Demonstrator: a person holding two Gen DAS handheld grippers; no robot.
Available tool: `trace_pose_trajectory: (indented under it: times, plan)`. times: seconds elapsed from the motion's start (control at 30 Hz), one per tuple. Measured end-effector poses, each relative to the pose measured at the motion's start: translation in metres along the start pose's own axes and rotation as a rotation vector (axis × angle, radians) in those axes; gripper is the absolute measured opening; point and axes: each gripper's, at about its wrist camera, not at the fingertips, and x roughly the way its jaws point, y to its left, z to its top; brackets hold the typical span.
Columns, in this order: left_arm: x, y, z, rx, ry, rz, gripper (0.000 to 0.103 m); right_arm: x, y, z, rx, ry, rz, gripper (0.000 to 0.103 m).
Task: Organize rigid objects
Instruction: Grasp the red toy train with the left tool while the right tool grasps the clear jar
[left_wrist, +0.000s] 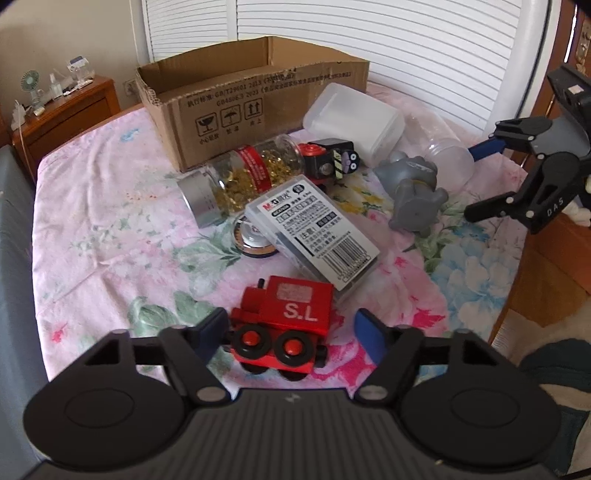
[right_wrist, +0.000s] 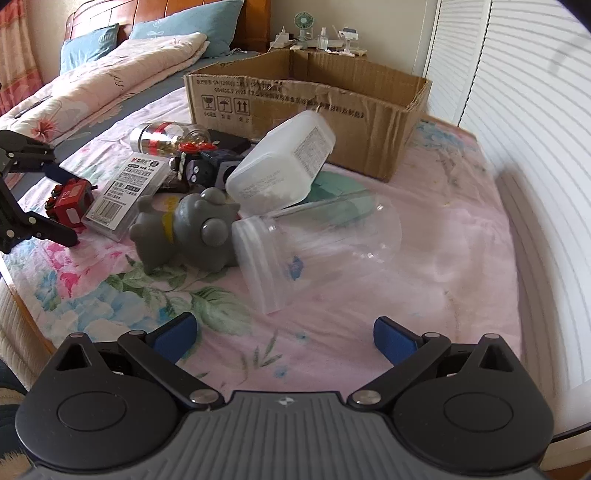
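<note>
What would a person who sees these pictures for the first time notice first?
Probably the red toy train marked "S.L", right between the fingers of the left gripper on the flowery bedsheet. Behind it lies a heap of things: a grey rubber animal toy, a clear plastic jar on its side and a white labelled case. At the back stands an open cardboard box.
</note>
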Motion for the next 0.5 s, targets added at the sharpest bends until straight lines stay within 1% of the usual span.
trace_pose_trajectory:
  times: [0.03,0.07,0.2,0.3,0.5]
  plan:
    - [-0.001,0.000,0.000,0.002,0.000,-0.003,0.061,-0.001,-0.002,0.002,-0.005,-0.005,0.001,0.103]
    - [-0.002,0.000,0.001,0.002,-0.002,-0.007,0.058,-0.003,-0.004,0.004,-0.012,-0.013,0.002,0.103]
    - [-0.002,0.000,0.000,-0.006,-0.003,-0.002,0.058,-0.006,-0.012,0.016,-0.056,-0.034,0.010,0.103]
    - [-0.002,0.000,0.000,-0.008,-0.005,-0.001,0.058,-0.005,-0.016,0.026,-0.099,-0.041,0.031,0.103]
    - [-0.002,0.001,0.000,-0.007,-0.002,-0.001,0.058,0.006,-0.020,0.043,-0.163,-0.025,0.046,0.103]
